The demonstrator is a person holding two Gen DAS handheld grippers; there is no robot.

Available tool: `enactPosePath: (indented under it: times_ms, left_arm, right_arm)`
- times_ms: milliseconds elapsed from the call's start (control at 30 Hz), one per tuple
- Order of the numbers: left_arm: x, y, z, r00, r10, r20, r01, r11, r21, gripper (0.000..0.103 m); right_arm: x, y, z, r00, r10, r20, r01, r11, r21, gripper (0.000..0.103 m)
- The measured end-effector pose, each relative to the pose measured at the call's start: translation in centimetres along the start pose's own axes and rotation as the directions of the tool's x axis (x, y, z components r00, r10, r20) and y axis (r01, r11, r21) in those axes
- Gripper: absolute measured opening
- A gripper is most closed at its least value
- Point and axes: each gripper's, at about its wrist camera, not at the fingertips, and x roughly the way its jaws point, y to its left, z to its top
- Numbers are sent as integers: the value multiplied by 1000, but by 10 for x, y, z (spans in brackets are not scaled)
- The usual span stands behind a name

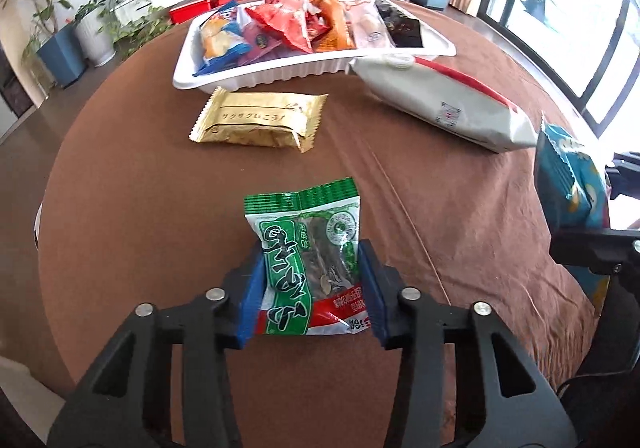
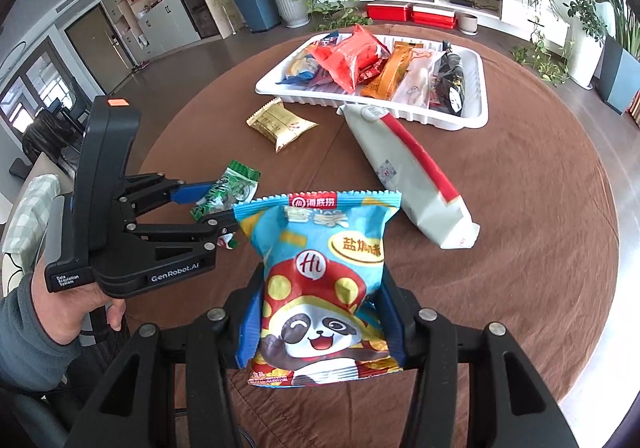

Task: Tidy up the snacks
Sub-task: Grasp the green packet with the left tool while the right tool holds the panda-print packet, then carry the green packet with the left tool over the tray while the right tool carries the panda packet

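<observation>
The left gripper [image 1: 311,280] is clamping a green-and-white snack packet [image 1: 308,260] by its lower half, while the right gripper [image 2: 320,312] is pinching a blue panda-print chip bag [image 2: 320,280] across its middle, both raised above the brown-clothed counter [image 1: 160,208]. Ahead of both grippers the white tray [image 1: 280,70] is already holding several packets, with a gold wafer pack [image 1: 260,120] and a long white pouch [image 1: 440,100] lying just short of it. Both held packs look light, crinkly and slippery; the puffy chip bag probably crushes easily, so gentle pressure near a sealed edge seems safer.
</observation>
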Motion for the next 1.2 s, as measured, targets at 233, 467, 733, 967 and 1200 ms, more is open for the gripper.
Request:
enactPosePath:
  times_ms: [233, 467, 733, 967, 1200]
  left_arm:
    - [-7, 5, -5, 998, -57, 0, 57, 998, 11, 29]
    - [-15, 15, -13, 992, -127, 15, 128, 991, -36, 26]
    - [-35, 24, -18, 976, -209, 59, 213, 974, -80, 26]
    - [-55, 39, -15, 959, -260, 111, 273, 954, -124, 26]
    - [-76, 69, 2, 939, -294, 179, 325, 929, -178, 26]
  right_arm:
    - [4, 4, -3, 1000, 5, -5, -5, 1000, 9, 53]
    - [3, 3, -4, 1000, 13, 6, -14, 999, 33, 53]
    - [-2, -4, -4, 999, 34, 35, -37, 995, 94, 52]
    - [-13, -22, -4, 993, 79, 83, -94, 979, 183, 52]
    - [-33, -59, -2, 987, 62, 149, -104, 950, 296, 52]
